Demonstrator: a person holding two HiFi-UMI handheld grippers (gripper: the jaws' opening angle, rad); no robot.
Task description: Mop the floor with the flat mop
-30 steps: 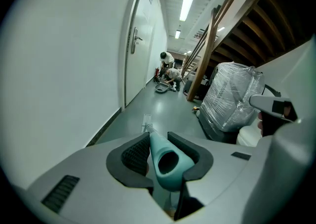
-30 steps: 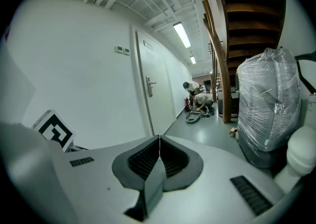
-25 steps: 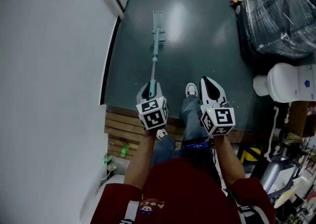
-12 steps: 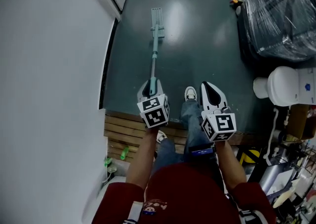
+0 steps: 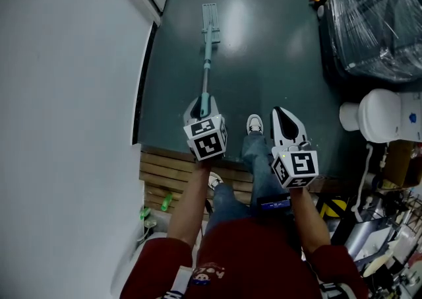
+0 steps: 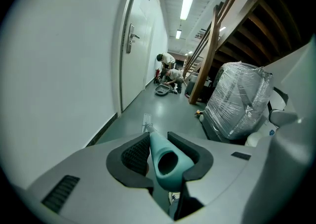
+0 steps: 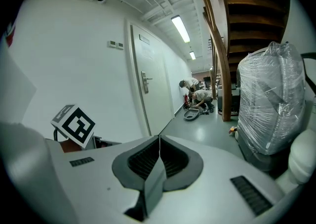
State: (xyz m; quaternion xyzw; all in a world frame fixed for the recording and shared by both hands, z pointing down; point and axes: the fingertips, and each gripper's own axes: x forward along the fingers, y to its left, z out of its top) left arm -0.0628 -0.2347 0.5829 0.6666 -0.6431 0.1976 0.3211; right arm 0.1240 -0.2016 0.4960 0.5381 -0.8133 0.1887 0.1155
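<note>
The flat mop (image 5: 210, 30) has a teal pole and a narrow flat head lying on the dark green floor (image 5: 264, 60) ahead of me, close to the white wall. My left gripper (image 5: 200, 107) is shut on the teal handle end of the mop (image 6: 165, 161), which sits between its dark pads. My right gripper (image 5: 282, 119) hangs beside it to the right, shut with nothing in it; its pads (image 7: 159, 161) meet in the right gripper view.
A white wall (image 5: 66, 93) and door (image 6: 133, 55) run along the left. A plastic-wrapped bundle (image 5: 376, 20) and a white toilet (image 5: 379, 114) stand at the right. A wooden pallet (image 5: 165, 172) lies under my feet. Two people (image 6: 168, 72) crouch far down the corridor.
The left gripper and the mop have slid forward, the mop head further up the floor. The right gripper has barely moved.
</note>
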